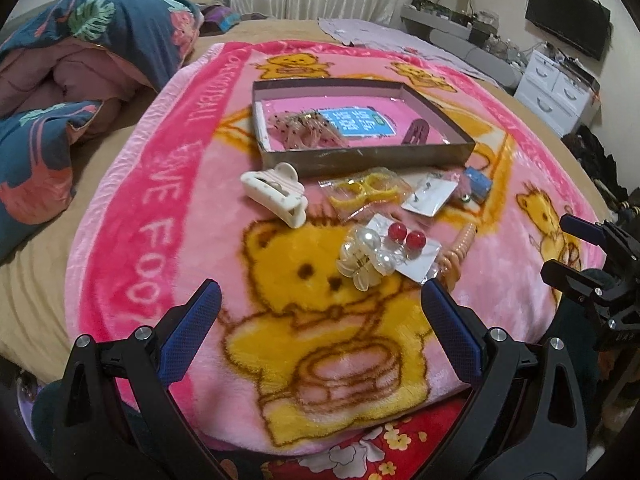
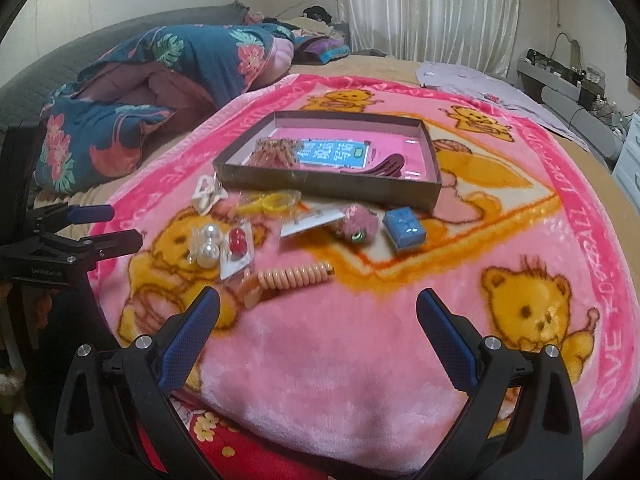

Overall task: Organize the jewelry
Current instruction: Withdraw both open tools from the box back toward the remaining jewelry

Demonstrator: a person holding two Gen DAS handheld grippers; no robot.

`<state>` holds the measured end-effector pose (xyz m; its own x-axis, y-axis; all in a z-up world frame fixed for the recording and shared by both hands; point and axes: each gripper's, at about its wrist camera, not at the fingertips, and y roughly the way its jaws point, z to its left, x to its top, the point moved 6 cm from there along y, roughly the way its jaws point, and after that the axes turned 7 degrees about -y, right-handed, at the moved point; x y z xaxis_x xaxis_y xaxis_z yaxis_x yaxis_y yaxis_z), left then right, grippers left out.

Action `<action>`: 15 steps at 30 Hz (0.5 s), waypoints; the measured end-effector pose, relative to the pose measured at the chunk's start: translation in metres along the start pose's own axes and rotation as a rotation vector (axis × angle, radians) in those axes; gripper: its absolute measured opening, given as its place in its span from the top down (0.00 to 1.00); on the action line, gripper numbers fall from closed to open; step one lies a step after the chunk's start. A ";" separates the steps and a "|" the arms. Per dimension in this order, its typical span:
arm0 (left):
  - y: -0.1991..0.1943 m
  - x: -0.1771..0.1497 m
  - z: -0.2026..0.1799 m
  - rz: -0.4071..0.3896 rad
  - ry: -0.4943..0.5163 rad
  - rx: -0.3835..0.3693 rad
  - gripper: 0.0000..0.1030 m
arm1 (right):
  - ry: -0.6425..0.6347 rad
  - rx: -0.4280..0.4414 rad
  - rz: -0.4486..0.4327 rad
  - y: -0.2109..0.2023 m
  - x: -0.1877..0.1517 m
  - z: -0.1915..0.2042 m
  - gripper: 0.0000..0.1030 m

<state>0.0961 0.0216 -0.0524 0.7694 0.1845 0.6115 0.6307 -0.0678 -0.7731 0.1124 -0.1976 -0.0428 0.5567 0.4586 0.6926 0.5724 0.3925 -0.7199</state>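
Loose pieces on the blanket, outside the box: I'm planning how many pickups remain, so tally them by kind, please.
Hair claw clips: 2, white claw clip and pearl claw clip
Carded or bagged pieces: 3, yellow bagged piece, red bead card, white card
Spiral hair ties: 1, peach coil
Fuzzy pink charms: 1
Small blue boxes: 1
Total: 8

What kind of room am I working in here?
Most likely a bedroom: the jewelry lies on a pink blanket spread over a bed, with a folded quilt beside it, curtains behind, and white drawers along the wall.
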 end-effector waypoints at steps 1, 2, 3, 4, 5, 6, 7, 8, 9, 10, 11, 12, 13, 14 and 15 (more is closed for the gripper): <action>0.003 -0.001 -0.001 0.004 0.004 -0.003 0.09 | -0.005 0.001 0.006 0.003 -0.002 0.001 0.05; 0.006 -0.002 -0.002 0.009 0.010 -0.012 0.09 | -0.007 0.000 0.009 0.004 -0.002 0.001 0.05; 0.009 -0.003 -0.002 0.012 0.013 -0.014 0.09 | -0.010 -0.001 0.012 0.006 -0.003 0.002 0.05; 0.012 -0.004 -0.003 0.020 0.017 -0.013 0.09 | -0.013 -0.003 0.015 0.008 -0.004 0.002 0.05; 0.016 -0.005 -0.003 0.027 0.023 -0.019 0.09 | -0.012 -0.006 0.018 0.009 -0.004 0.001 0.05; 0.020 -0.005 -0.004 0.030 0.024 -0.023 0.09 | -0.010 -0.006 0.020 0.010 -0.005 0.001 0.05; 0.024 -0.005 -0.004 0.034 0.021 -0.024 0.09 | -0.006 -0.002 0.022 0.012 -0.005 0.000 0.05; 0.030 -0.006 -0.005 0.045 0.021 -0.035 0.09 | -0.003 0.001 0.024 0.013 -0.006 -0.001 0.05; 0.034 -0.006 -0.007 0.054 0.020 -0.045 0.09 | -0.001 0.001 0.027 0.014 -0.006 -0.001 0.05; 0.038 -0.007 -0.008 0.062 0.018 -0.053 0.09 | 0.000 0.001 0.031 0.016 -0.007 -0.002 0.05; 0.041 -0.007 -0.009 0.068 0.018 -0.059 0.09 | 0.000 0.001 0.034 0.017 -0.008 -0.003 0.05; 0.046 -0.007 -0.011 0.073 0.021 -0.066 0.09 | 0.002 0.001 0.036 0.018 -0.009 -0.003 0.05; 0.050 -0.006 -0.013 0.075 0.029 -0.065 0.09 | 0.004 0.003 0.039 0.020 -0.009 -0.004 0.05; 0.053 -0.006 -0.013 0.075 0.036 -0.060 0.09 | 0.006 0.004 0.043 0.022 -0.010 -0.004 0.05; 0.058 -0.004 -0.014 0.077 0.043 -0.052 0.09 | 0.008 0.004 0.046 0.023 -0.011 -0.005 0.05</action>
<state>0.1304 0.0030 -0.0972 0.8189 0.1347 0.5580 0.5729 -0.1312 -0.8091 0.1227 -0.1976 -0.0668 0.5876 0.4697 0.6589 0.5432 0.3745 -0.7514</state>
